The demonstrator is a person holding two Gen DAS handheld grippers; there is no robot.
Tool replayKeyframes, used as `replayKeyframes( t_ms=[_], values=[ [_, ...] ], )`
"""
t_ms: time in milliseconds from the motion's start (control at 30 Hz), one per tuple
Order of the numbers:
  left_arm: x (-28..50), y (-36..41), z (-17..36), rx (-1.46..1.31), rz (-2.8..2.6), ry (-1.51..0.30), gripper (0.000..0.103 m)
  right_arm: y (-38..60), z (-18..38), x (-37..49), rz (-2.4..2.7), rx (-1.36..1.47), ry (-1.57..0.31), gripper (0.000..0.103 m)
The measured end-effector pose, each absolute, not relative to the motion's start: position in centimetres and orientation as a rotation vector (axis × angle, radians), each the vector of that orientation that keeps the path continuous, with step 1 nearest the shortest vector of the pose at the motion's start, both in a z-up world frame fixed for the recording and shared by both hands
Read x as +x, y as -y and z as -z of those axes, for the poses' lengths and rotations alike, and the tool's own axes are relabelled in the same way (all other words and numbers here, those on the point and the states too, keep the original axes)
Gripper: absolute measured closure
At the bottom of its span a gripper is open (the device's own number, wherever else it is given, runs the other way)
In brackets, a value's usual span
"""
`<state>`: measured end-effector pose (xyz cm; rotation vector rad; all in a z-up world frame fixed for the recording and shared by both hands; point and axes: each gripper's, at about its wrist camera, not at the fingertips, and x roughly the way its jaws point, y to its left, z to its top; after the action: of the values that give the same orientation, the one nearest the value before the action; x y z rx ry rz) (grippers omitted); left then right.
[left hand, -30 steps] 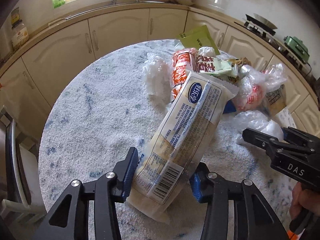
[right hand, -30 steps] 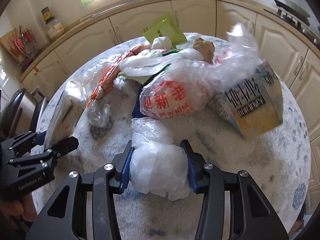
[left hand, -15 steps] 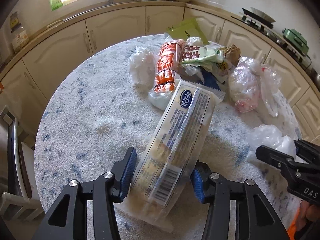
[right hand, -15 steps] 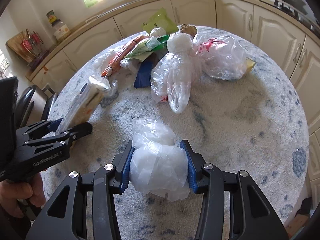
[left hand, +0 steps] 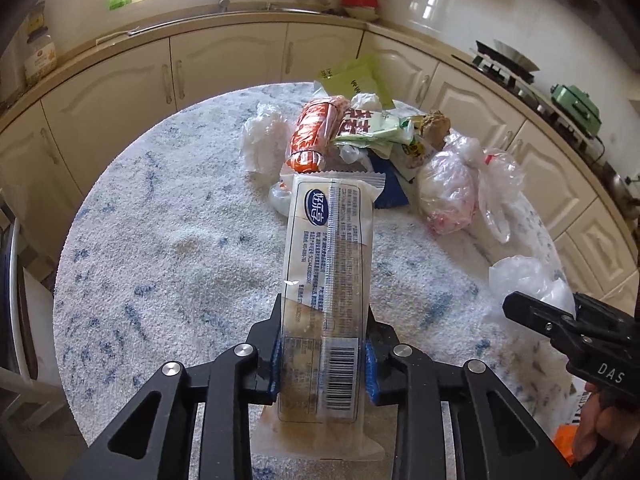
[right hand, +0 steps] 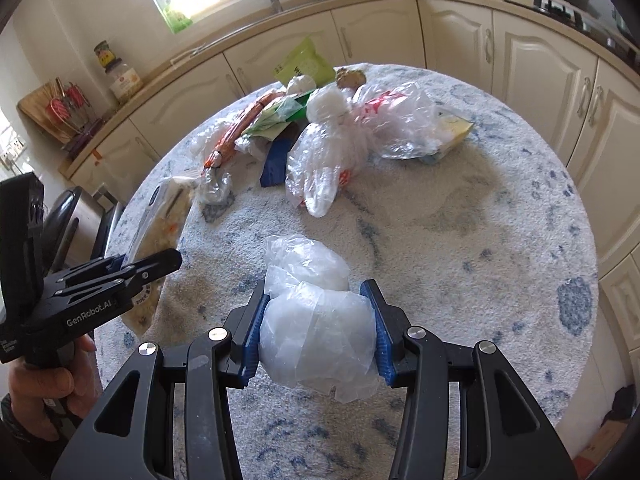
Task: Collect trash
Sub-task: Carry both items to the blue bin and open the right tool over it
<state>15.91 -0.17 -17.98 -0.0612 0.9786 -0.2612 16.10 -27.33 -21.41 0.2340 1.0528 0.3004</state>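
**Both grippers loaded, trash pile on table**

Left gripper (left hand: 323, 354): clamped on long clear wrapper (left hand: 330, 256), barcode end near the pads, far end sticking out over the table (left hand: 160, 248) toward the pile. Also seen from the right wrist view at left edge (right hand: 132, 268), wrapper (right hand: 164, 216) tilted up and away.

Right gripper (right hand: 318, 334): closed on crumpled white plastic bag (right hand: 316, 320), squeezed between blue pads, held above the table (right hand: 480, 240). Seen in the left view at right edge (left hand: 532, 312), bag (left hand: 528, 280) bulging out.

Rest of trash at table's far side: orange packet (left hand: 316, 136), green pouch (left hand: 352, 80), clear bags (right hand: 332, 160), blue scrap (right hand: 276, 160), yellow carton (right hand: 452, 128) under a clear bag. Cabinets (left hand: 224, 64) behind.
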Motion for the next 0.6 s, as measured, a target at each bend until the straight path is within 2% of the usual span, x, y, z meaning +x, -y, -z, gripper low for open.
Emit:
replayKeyframes(
  t_ms=[333, 600],
  values=[
    [12.2, 6.8, 12.7, 0.004, 0.370, -0.889, 0.076, 32.2, 17.9, 13.8, -0.238, 0.302, -0.951, 0.057],
    [11.0, 18.1, 10.7, 0.095, 0.605, -0.858, 0.076, 43.9, 15.5, 9.2, -0.011, 0.405, -0.851, 0.057]
  ],
)
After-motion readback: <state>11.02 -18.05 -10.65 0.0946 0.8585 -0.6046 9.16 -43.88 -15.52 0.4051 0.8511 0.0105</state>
